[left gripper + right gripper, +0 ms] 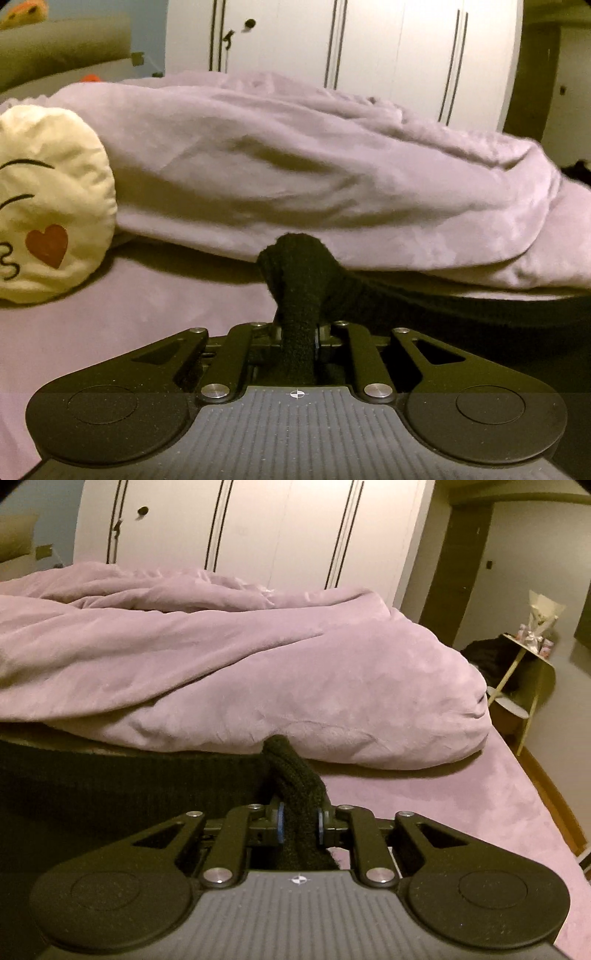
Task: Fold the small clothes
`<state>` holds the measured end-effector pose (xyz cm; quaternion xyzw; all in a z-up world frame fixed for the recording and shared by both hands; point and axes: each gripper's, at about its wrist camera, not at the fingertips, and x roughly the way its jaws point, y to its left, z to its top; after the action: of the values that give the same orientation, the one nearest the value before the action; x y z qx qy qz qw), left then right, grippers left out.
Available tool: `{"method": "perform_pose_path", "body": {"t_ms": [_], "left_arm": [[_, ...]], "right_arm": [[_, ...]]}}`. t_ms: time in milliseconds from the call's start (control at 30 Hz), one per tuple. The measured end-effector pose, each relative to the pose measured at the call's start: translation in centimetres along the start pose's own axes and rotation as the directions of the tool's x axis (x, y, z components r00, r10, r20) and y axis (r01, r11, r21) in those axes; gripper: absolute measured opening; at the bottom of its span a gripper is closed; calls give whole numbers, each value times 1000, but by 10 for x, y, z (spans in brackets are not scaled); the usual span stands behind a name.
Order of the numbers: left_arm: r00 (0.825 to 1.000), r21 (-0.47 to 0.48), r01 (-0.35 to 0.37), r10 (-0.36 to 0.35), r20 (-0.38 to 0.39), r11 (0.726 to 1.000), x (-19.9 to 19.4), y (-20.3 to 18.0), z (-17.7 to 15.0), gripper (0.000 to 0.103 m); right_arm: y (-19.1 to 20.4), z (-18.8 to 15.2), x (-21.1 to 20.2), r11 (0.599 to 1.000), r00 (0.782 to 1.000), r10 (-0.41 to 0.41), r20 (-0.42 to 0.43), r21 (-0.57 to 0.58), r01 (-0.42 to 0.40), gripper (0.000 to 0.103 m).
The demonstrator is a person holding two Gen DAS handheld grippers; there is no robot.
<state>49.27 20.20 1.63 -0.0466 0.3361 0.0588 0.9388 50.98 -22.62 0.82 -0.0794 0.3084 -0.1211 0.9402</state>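
A black knit garment (424,302) is stretched between my two grippers above the bed. My left gripper (297,328) is shut on one bunched end of it, and the fabric runs off to the right. My right gripper (299,821) is shut on the other bunched end (295,775), and the fabric (129,786) runs off to the left. The fingertips of both grippers are hidden inside the knit.
A bulky lilac duvet (295,166) lies heaped just beyond the garment. A cream emoji cushion (48,206) sits at the left. The lilac bed sheet (461,812) ends at the right, with floor and a small side table (524,672) beyond. White wardrobes (258,528) stand behind.
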Motion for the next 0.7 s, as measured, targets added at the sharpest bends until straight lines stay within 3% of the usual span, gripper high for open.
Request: {"method": "perform_pose_path", "body": {"t_ms": [33,67,133,200,300,433,500,533,600,700], "left_arm": [[999,19,-38,38,-21,999,5,-3,-4,33],[996,31,-80,81,-36,996,9,-6,-7,35],[994,2,-110,110,-21,994,4,-2,-12,44],[993,-35,-115,115,-4,993,-7,1,-17,57],[999,-76,-35,34,-13,996,-25,-11,-28,59],[993,21,109,-108,-45,994,-42,-60,-51,61],[982,67,183,-178,-63,981,-40,-84,-64,68],[981,91,185,-179,-70,979,-34,-93,-70,69],[984,136,150,-135,-113,979,-14,-108,-81,68],[992,126,88,-76,-100,988,9,-114,-87,79]], "right_arm": [[1,-2,1,999,999,-31,-6,13,31,40],[1,-6,-2,997,998,-68,2,33,68,47],[1,-14,-12,995,998,-56,17,80,55,47],[9,-24,-26,997,999,15,31,82,-17,47],[37,-42,-51,983,985,172,31,56,-173,47],[99,-65,-65,935,936,353,-13,-23,-353,46],[129,-75,-58,926,928,369,-39,-73,-371,46],[141,-80,-53,926,931,363,-47,-96,-366,45],[156,-90,-43,939,949,314,-10,-144,-313,46],[159,-85,-34,947,956,293,12,-140,-288,52]]}}
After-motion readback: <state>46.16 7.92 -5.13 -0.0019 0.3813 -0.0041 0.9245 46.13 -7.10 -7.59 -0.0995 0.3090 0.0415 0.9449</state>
